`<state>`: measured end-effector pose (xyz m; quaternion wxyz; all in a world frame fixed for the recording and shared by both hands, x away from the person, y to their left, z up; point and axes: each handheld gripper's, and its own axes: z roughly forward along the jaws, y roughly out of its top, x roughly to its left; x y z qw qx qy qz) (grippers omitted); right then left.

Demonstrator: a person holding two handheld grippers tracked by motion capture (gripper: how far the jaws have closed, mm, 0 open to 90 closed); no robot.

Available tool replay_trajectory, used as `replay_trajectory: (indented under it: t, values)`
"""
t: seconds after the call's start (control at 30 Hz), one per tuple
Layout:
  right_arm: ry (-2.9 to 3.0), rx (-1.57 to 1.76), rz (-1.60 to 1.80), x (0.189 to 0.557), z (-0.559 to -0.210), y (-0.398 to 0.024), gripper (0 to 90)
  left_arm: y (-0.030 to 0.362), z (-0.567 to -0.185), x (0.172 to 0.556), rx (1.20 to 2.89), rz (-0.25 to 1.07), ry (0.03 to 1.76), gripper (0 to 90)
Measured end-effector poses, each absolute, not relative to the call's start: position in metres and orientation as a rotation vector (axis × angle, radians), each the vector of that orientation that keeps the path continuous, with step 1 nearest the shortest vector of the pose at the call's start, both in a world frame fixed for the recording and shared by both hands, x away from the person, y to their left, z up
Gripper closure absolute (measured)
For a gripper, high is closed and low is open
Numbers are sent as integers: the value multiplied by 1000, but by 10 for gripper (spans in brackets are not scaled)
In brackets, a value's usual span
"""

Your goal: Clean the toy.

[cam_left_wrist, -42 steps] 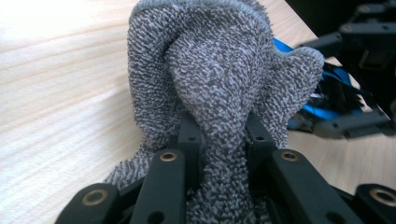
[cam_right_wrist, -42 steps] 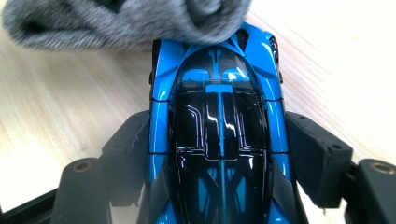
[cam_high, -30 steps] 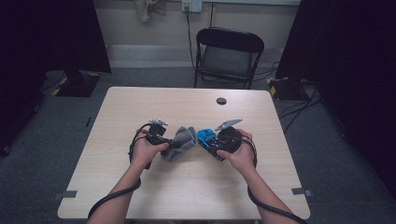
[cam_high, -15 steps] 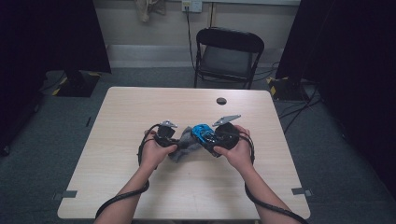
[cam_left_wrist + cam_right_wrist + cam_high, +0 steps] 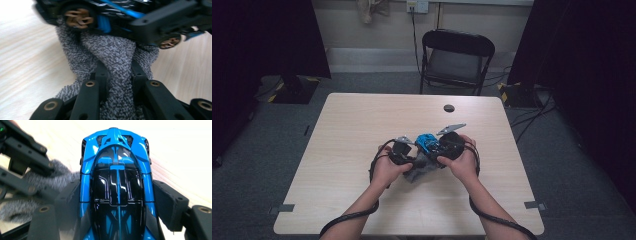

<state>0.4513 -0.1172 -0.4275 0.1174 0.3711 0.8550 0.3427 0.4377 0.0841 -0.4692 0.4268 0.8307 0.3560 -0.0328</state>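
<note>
Near the middle of the counter (image 5: 337, 200), our right tongs (image 5: 117, 202) clamp the toy car (image 5: 117, 170) by its hard, glossy, likely slippery sides, while our left tongs (image 5: 117, 75) pinch the soft grey cloth (image 5: 110, 52) bunched beneath it.

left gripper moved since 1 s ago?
Yes. In the high view the left gripper, shut on the grey cloth, has shifted right, away from the table's left edge, toward the blue toy car held in the right gripper.
</note>
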Motion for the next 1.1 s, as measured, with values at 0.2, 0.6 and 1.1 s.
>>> replay_trajectory:
  t: [0.2, 0.6, 1.1]
  values:
    - [2498, 1105, 1003, 455, -429, -114, 285, 79, -471, 434, 2081, -97, 859, 741]
    - [2484, 1138, 1016, 457, -430, -110, 285, 65, -476, 421, 2081, -156, 807, 741]
    - [2457, 1190, 1040, 461, -428, -118, 285, 49, -476, 407, 2123, -202, 721, 741]
